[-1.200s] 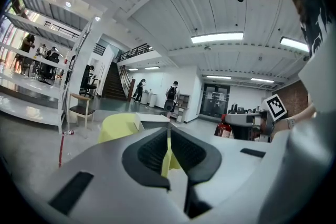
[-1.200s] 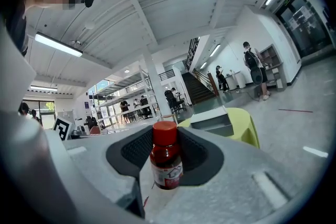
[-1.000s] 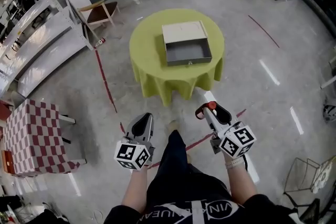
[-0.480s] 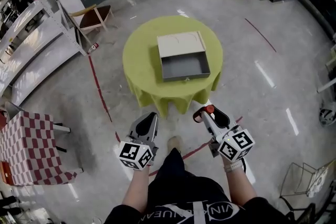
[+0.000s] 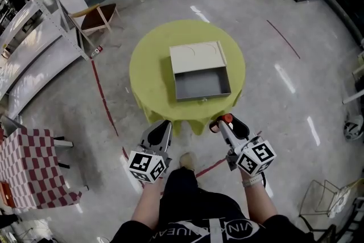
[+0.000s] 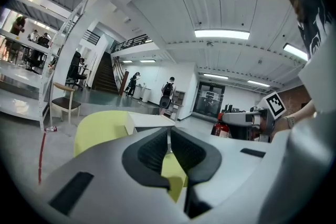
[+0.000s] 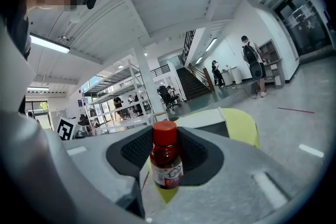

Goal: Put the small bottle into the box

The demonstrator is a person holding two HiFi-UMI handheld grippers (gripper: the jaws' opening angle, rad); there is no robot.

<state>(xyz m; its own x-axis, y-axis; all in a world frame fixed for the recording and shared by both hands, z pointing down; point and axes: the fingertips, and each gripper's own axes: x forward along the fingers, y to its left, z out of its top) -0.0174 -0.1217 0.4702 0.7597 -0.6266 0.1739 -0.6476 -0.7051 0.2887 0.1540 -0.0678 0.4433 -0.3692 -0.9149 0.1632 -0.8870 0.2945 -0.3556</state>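
A small dark-red bottle with a red cap [image 7: 166, 161] stands upright between the jaws of my right gripper [image 7: 167, 157], which is shut on it. In the head view the bottle's red cap [image 5: 227, 119] shows at the tip of the right gripper [image 5: 226, 123], just short of the table's near edge. The open grey box [image 5: 201, 83] with its pale lid laid back lies on the round yellow-green table [image 5: 148, 71]. My left gripper [image 5: 159, 132] is held low at the left, shut and empty, its jaws [image 6: 169, 152] pressed together.
A wooden chair [image 5: 94, 15] and metal shelving [image 5: 31, 37] stand at the far left. A red-checked table [image 5: 25, 165] is at the near left, a wire rack [image 5: 327, 202] at the near right. Red tape lines cross the floor.
I have walked closer to the round table, so it sits nearer both grippers. The right gripper still holds the bottle, and the left stays shut.
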